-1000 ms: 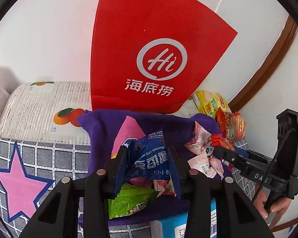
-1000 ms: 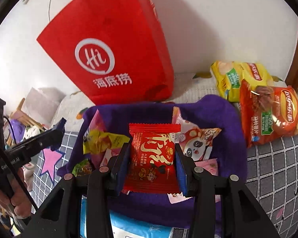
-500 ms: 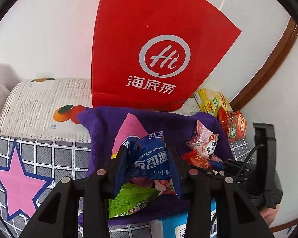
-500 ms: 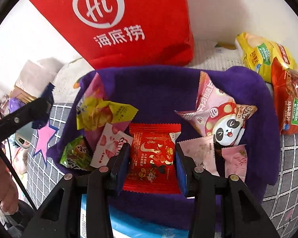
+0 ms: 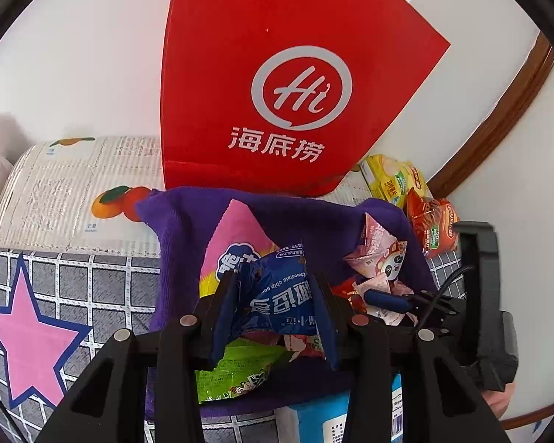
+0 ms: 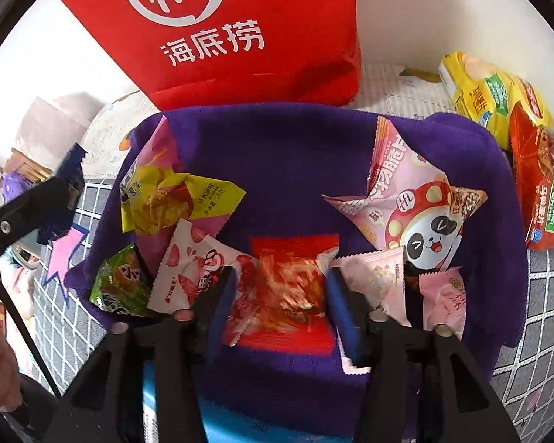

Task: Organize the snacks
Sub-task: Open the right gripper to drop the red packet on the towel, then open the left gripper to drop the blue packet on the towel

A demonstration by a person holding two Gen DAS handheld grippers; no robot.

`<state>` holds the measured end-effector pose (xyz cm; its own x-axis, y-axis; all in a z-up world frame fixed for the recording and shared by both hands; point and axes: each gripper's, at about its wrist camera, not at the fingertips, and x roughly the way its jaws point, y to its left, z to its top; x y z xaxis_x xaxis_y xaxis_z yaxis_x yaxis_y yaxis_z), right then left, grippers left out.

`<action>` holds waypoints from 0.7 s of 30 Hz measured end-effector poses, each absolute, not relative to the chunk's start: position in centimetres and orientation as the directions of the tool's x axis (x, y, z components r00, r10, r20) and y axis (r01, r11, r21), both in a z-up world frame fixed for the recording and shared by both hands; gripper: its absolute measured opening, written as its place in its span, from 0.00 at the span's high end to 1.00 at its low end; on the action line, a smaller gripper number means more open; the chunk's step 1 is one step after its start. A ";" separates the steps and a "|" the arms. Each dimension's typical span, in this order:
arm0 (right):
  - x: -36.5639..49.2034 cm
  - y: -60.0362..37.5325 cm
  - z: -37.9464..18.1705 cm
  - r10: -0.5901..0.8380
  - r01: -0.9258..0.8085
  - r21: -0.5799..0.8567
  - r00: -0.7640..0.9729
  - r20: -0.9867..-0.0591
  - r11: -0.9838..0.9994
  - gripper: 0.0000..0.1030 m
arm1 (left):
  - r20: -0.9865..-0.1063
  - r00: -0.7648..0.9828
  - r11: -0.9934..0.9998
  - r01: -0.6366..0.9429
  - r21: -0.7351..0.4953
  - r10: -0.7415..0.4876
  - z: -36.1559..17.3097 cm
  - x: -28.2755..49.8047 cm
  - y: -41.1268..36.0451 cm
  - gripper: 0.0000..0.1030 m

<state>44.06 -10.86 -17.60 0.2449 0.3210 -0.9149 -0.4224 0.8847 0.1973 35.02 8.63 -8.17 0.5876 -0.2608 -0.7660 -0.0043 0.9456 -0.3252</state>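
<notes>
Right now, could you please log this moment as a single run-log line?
left gripper: shut on blue cookie packet | right gripper: low over purple cloth tray, shut on red snack packet

Checked cloth (image 5: 92, 295) – perhaps a bed – bears purple towel (image 6: 284, 155), red bag (image 5: 277, 74).

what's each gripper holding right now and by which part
The left gripper grips a blue cookie packet across its middle. The right gripper pinches a red snack packet by its side edges, over the purple cloth.
</notes>
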 end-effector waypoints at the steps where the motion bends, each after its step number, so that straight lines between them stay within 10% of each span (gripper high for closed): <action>1: 44.1 -11.1 -17.3 0.327 -0.416 0.202 0.252 -0.911 0.886 0.47 | -0.769 0.583 0.946 -0.003 -0.325 -0.263 -8.3 35.1 8.5 0.63; 21: 43.2 -16.0 -11.0 0.341 -0.335 0.204 0.428 -0.837 0.920 0.44 | -0.842 0.493 0.966 -0.016 -0.258 -0.217 -11.1 36.3 7.0 0.63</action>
<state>43.16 -16.02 -11.04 0.4283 0.3411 -0.8368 -0.3347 0.9200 0.2037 36.33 6.98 -11.08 0.4934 -0.2166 -0.8424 -0.0164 0.9660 -0.2579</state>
